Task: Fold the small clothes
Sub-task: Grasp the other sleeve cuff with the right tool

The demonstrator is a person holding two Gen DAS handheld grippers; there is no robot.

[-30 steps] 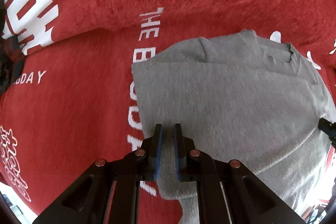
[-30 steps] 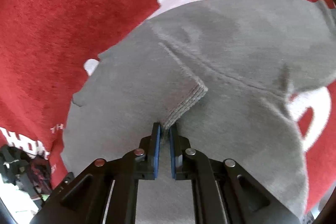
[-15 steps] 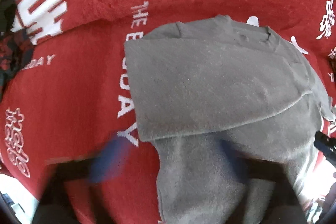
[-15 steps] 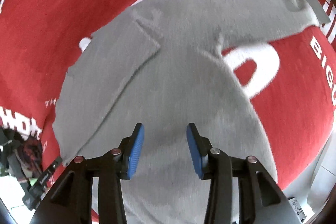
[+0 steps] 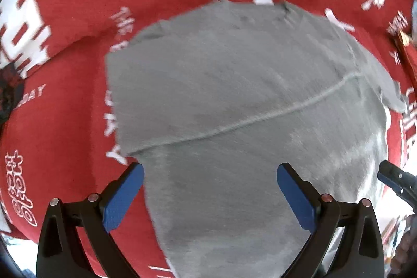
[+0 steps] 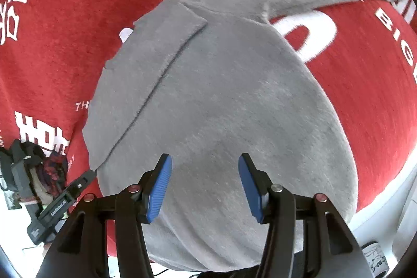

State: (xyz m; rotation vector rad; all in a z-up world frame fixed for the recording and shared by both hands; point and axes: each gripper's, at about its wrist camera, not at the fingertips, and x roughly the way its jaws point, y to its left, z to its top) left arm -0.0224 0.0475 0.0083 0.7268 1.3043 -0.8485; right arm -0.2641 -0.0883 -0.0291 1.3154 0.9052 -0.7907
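A grey garment lies on a red cloth with white lettering. One flap is folded over the body, its hem running across the middle. In the right wrist view the same grey garment shows the folded flap at the left and a sleeve reaching to the upper right. My left gripper hovers above the garment's near part, open wide, nothing between its blue pads. My right gripper hovers over the garment too, its jaws opening, nothing held between them. The right gripper's tip shows at the left wrist view's right edge.
A dark bundle of clothes lies at the left edge of the red cloth. The left gripper shows beside it. A pale surface lies past the cloth's lower right edge.
Both grippers let go of the grey fabric, opened and lifted away toward the garment's near side. The folded flap now lies flat on the garment.
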